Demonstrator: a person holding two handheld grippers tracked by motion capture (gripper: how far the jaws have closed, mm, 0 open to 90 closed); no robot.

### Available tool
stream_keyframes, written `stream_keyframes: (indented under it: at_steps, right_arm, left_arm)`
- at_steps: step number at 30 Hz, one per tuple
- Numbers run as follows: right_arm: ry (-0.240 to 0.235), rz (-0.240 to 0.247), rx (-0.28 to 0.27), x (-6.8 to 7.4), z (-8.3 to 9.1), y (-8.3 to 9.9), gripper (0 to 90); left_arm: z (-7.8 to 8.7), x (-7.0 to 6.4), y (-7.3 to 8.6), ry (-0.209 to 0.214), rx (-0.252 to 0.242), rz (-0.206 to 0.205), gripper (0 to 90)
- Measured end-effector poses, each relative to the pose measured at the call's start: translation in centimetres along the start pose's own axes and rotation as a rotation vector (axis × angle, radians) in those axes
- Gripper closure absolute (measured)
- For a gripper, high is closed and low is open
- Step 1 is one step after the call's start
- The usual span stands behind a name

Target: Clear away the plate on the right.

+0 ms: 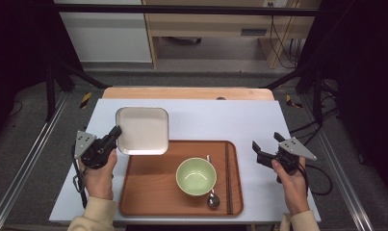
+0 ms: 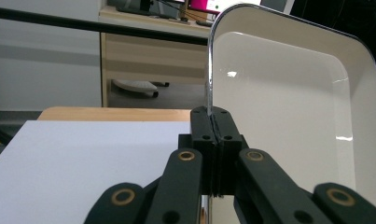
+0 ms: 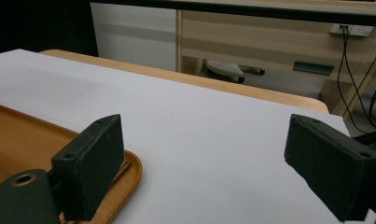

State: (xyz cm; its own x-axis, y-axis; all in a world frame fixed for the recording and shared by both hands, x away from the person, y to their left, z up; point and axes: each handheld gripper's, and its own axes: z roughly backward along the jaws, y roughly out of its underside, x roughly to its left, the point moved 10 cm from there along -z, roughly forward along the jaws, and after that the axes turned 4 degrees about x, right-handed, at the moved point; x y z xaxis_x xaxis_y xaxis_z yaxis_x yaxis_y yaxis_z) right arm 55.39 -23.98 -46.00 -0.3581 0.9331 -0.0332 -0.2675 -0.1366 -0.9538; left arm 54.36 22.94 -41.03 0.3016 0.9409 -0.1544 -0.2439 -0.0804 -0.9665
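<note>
The left hand-held gripper (image 1: 115,132) had its jaws pressed together on the rim of a square white plate (image 1: 142,130), pinching it at the plate's left edge. In the left gripper view the jaws met on the thin rim of the plate (image 2: 288,107), which stood to their right. Seen from above, the plate sat toward the table's (image 1: 259,120) far left part, its near edge overlapping the far left corner of a brown tray (image 1: 148,187); whether it was lifted clear of the tray could not be told.

The right hand-held gripper (image 1: 266,148) was near the table's right edge, just beside the tray, its jaws spread wide with nothing between them. In the right gripper view they framed bare white table (image 3: 209,140) and the tray's corner (image 3: 129,172).

On the tray lay a green bowl (image 1: 196,176), a spoon (image 1: 213,198) beside it, and a pair of chopsticks (image 1: 228,178) along the tray's right side.
</note>
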Motion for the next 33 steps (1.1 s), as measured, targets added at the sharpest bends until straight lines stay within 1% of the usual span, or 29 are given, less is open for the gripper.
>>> stream_keyframes:
  at_steps: [3, 6, 9, 14, 16, 18, 21, 24, 27, 28, 30, 33]
  right_arm:
    - [0.006, 0.001, 0.004, -0.2, 0.0, 0.1, 12.3]
    - [0.008, 0.000, 0.011, -0.3, 0.0, 0.3, 12.3]
    - [0.009, -0.005, 0.013, -0.3, 0.0, 0.3, 12.3]
    - [0.007, -0.005, 0.016, -0.2, 0.0, 0.4, 12.3]
    - [0.007, -0.005, 0.020, -0.2, -0.1, 0.4, 12.3]
    - [0.006, 0.000, 0.019, -0.2, -0.1, 0.4, 12.4]
    - [0.005, -0.003, 0.023, -0.1, -0.1, 0.5, 12.5]
    - [0.005, -0.006, 0.030, 0.0, -0.2, 0.6, 12.5]
    - [0.007, -0.007, 0.034, -0.1, -0.2, 0.6, 12.5]
    - [0.010, -0.001, 0.033, -0.1, -0.2, 0.6, 12.5]
    - [0.010, 0.004, 0.035, 0.0, -0.3, 0.7, 12.5]
    - [0.007, 0.006, 0.040, 0.1, -0.3, 0.7, 12.5]
  left_arm:
    - [0.4, 0.5, 0.4, 0.001, 0.013, 0.003, 89.3]
    - [0.8, 0.7, 0.8, 0.005, 0.025, -0.003, 89.3]
    - [1.4, 0.8, 1.5, 0.020, 0.042, 0.001, 89.3]
    - [2.0, 1.3, 2.8, 0.022, 0.079, -0.007, 89.3]
    - [2.2, 1.3, 3.2, 0.030, 0.093, -0.011, 89.3]
    - [2.4, 1.1, 3.7, 0.045, 0.117, -0.022, 89.3]
    - [2.8, 0.8, 4.5, 0.056, 0.148, -0.041, 89.3]
    - [3.0, 0.6, 5.3, 0.066, 0.175, -0.044, 89.2]
    - [3.1, 0.6, 6.2, 0.069, 0.208, -0.042, 89.3]
    - [3.1, 0.6, 6.6, 0.068, 0.217, -0.045, 89.3]
    - [3.1, 0.5, 7.0, 0.069, 0.232, -0.052, 89.3]
    - [3.1, 0.5, 7.6, 0.077, 0.246, -0.042, 89.3]
